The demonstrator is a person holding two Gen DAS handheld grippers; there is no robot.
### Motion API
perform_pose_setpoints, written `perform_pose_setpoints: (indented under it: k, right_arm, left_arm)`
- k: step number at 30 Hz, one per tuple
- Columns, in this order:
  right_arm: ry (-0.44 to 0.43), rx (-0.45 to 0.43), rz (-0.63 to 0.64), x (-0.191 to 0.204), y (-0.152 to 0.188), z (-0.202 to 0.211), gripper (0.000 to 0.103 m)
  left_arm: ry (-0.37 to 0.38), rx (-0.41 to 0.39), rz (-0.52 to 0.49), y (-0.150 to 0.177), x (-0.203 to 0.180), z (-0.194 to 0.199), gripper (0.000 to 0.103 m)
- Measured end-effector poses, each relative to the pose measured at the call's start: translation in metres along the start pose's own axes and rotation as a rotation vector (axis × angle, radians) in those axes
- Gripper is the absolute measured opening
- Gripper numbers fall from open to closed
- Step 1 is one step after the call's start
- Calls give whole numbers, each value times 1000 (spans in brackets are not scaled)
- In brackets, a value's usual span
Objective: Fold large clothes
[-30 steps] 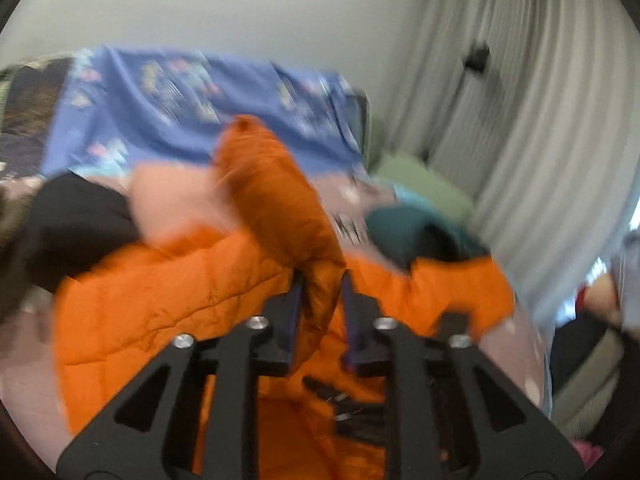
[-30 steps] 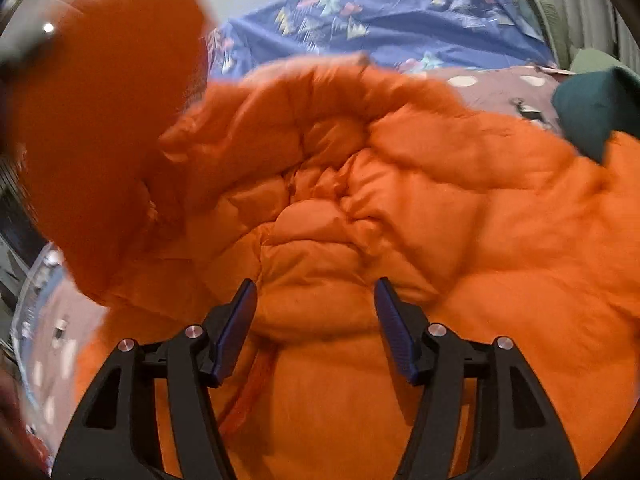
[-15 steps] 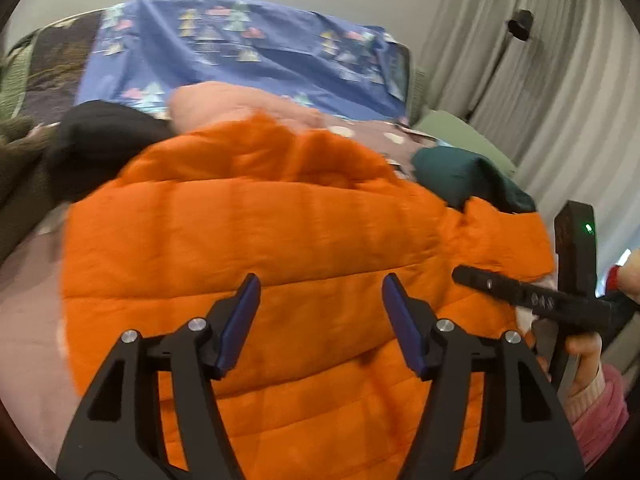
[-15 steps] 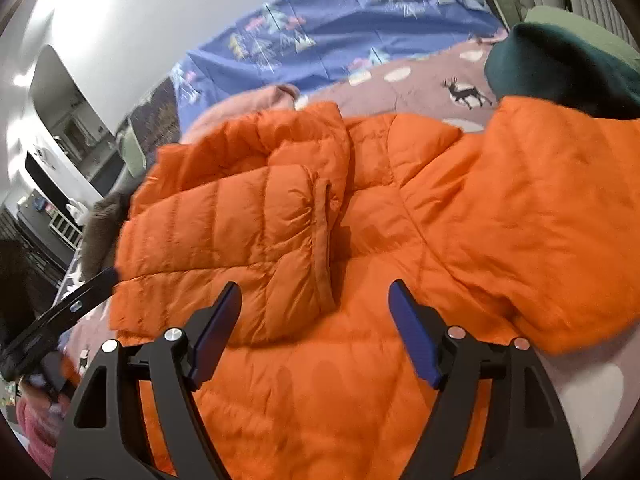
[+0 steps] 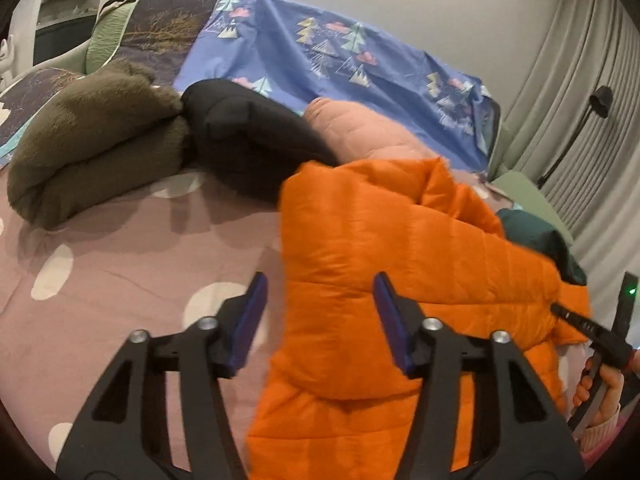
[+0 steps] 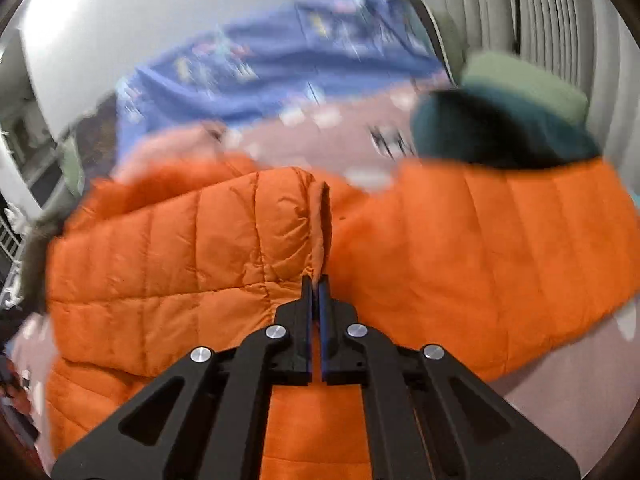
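An orange puffer jacket point(image 5: 392, 248) lies spread on the bed, with one sleeve folded across its body. My left gripper point(image 5: 318, 304) is open and empty, hovering over the jacket's left edge. In the right wrist view the jacket point(image 6: 224, 240) fills the middle. My right gripper point(image 6: 315, 284) is shut on a raised fold of the jacket's cuff edge. The right gripper also shows at the far right of the left wrist view point(image 5: 580, 324), held by a hand.
The bed has a mauve sheet with white dots point(image 5: 120, 264). An olive fleece point(image 5: 88, 148), a black garment point(image 5: 248, 140) and a pink garment point(image 5: 360, 132) lie behind the jacket. A dark teal garment point(image 6: 492, 128) lies at the right. A blue patterned quilt point(image 5: 328, 64) lies at the back.
My left gripper let go of the orange sleeve, opened and moved left toward the jacket's edge. My right gripper, open before, has closed on a fold of the jacket.
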State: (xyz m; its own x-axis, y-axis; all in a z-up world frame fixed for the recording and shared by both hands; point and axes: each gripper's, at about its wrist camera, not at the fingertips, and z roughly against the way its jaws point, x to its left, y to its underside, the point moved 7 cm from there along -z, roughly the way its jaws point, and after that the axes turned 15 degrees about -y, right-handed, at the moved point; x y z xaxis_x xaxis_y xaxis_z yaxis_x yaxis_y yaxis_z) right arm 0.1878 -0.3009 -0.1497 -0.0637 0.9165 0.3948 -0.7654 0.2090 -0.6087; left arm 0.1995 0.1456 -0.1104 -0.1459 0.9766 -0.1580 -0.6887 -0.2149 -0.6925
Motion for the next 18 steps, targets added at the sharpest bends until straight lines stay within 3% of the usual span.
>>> perform_pose_setpoints:
  k: [4, 6, 9, 11, 13, 14, 16, 18]
  right_arm:
    - [4, -25, -4, -1, 7, 3, 26]
    - [35, -94, 17, 10, -3, 20, 28]
    - [-29, -147, 100, 50, -17, 30, 28]
    - [-109, -103, 130, 72, -16, 19, 28]
    - [-100, -41, 147, 80, -10, -5, 28]
    - [-61, -8, 148, 76, -1, -24, 28]
    - [-6, 36, 144, 60, 18, -53, 28]
    - [-32, 47, 123, 50, 29, -68, 29]
  left_arm:
    - [-15, 37, -41, 10, -7, -10, 25]
    - [-4, 23, -65, 8, -14, -6, 20]
    - [45, -21, -83, -2, -37, 6, 17]
    - [83, -38, -114, -6, -59, 9, 17]
    - [92, -22, -161, -3, -81, 0, 17]
    - [81, -6, -185, 1, -88, -8, 18]
    - [-56, 2, -276, 16, -93, -40, 21]
    - [-101, 63, -322, 34, -89, -70, 22]
